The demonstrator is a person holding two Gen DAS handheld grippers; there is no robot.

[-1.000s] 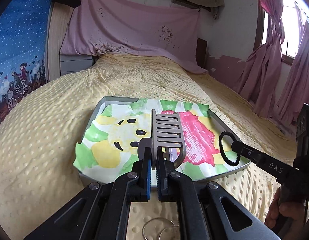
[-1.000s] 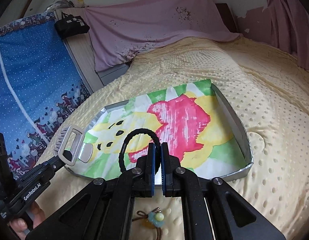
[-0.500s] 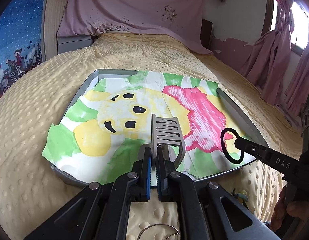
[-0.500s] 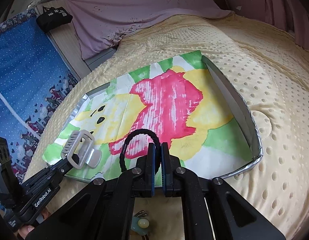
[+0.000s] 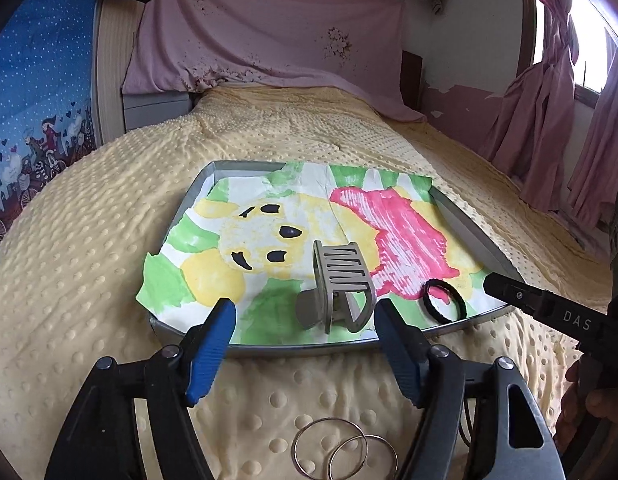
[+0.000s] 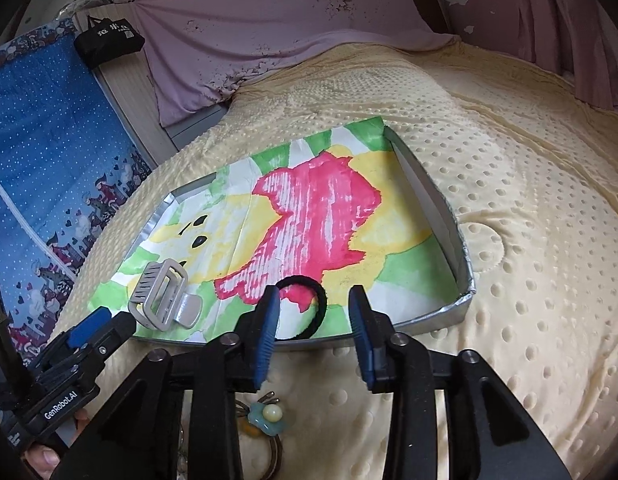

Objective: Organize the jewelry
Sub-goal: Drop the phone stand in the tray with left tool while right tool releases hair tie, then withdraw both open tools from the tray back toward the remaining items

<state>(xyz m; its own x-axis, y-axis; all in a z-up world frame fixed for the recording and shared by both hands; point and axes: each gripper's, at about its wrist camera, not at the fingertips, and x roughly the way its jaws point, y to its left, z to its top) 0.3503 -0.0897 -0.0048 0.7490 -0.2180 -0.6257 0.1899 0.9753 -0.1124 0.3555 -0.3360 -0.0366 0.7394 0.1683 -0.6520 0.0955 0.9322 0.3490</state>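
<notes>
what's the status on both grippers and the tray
Left gripper open, right gripper open. Hair clip and hair tie in tray. Nothing blocking.

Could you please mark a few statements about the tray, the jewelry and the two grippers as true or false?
1. The grey plastic claw hair clip lies in the grey metal tray. True.
2. The right gripper is shut on the black elastic hair tie. False: its fingers are spread and the tie lies free in the tray.
3. The left gripper is open. True.
4. The thin silver hoop rings lie inside the tray. False: they lie on the yellow dotted blanket, nearer than the tray.
</notes>
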